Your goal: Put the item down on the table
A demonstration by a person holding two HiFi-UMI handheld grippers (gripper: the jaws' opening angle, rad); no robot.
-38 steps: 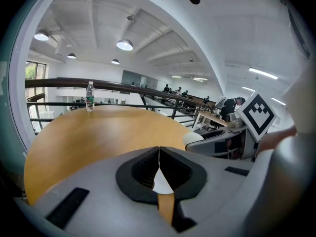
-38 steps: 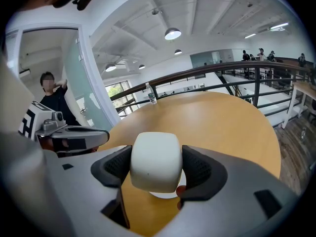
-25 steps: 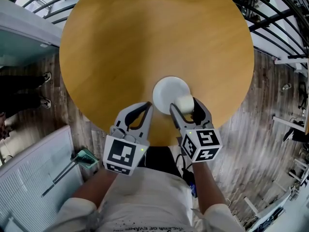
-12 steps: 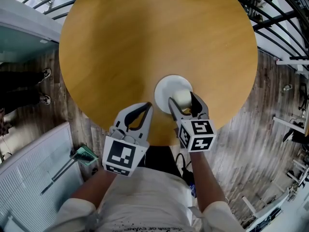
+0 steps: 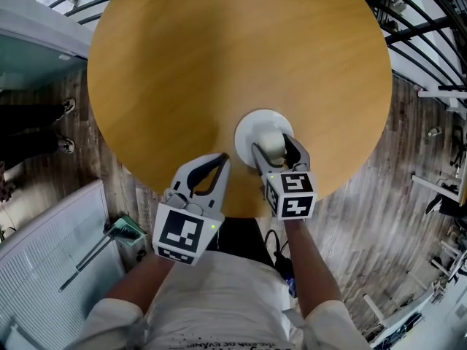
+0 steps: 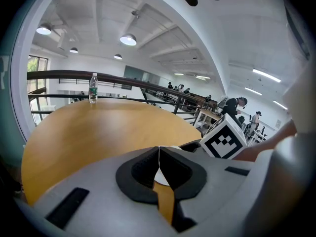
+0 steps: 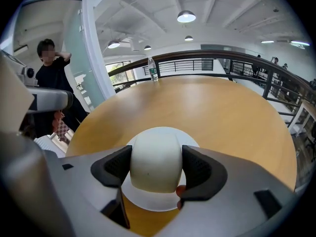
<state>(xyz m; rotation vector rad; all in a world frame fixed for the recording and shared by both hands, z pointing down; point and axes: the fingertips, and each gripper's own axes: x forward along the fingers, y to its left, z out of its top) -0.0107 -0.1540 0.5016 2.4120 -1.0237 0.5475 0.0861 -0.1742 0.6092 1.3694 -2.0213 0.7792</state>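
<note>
the round wooden table point(image 5: 219, 64) fills the space below you, with a railing point(image 7: 212, 58) beyond its far edge. a white plate point(image 5: 246, 122) sits close to the near edge, a little right of the middle. over the last second your right gripper point(image 5: 273, 146) has slid in from the plate's right rim toward its centre. it carries the pale round item point(image 5: 271, 143), which now hangs over the middle of the plate instead of off to one side. the jaws pinch the item on both flanks, pads pressed flat against it. no view shows whether its underside touches the plate yet. your left gripper point(image 5: 222, 159) has not moved: it stays over the near edge, jaws pressed together on nothing. the shift reads as lining up for the set-down. what seems left is to lower until the item is borne, then spread the jaws. it looks rounded, so it may roll once freed; ease off slowly.
</note>
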